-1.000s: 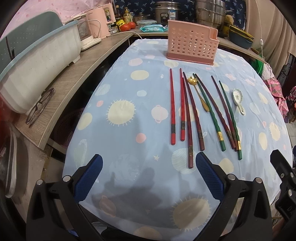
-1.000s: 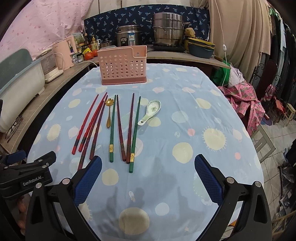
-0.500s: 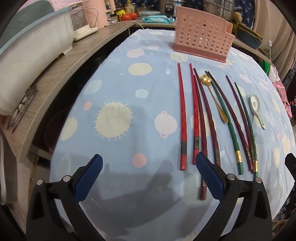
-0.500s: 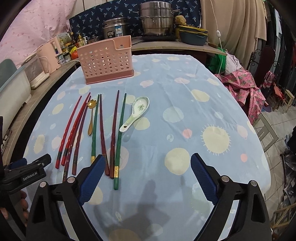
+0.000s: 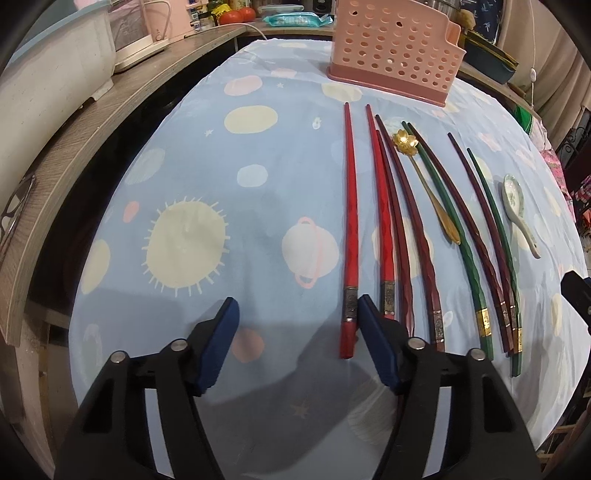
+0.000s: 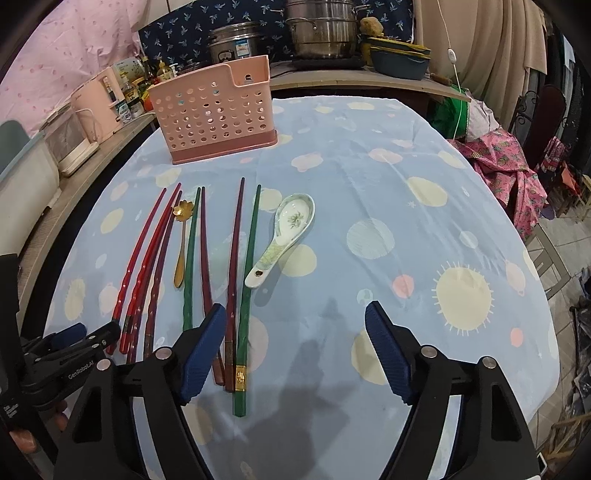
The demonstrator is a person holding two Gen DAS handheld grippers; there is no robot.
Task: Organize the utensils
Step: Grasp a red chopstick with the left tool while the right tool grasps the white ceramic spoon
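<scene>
The table (image 6: 424, 229), under a pale blue planet-print cloth, has wooden counters with pots (image 6: 321, 33) and appliances to its left and far side. A pink perforated holder (image 6: 214, 114) stands upright at the far end. Nearer lie the chopsticks (image 5: 384, 229), side by side, with a gold spoon (image 5: 428, 184) among them and a ceramic spoon (image 6: 284, 236) to their right. The left gripper (image 5: 299, 347) and right gripper (image 6: 295, 350) have just been closing but still gape, nothing clamped, at the chopsticks' near ends.

Eight chopsticks (image 5: 350, 229), one gold flower spoon (image 5: 424, 177), one ceramic soup spoon (image 6: 284, 236), one pink perforated caddy (image 6: 214, 118).
</scene>
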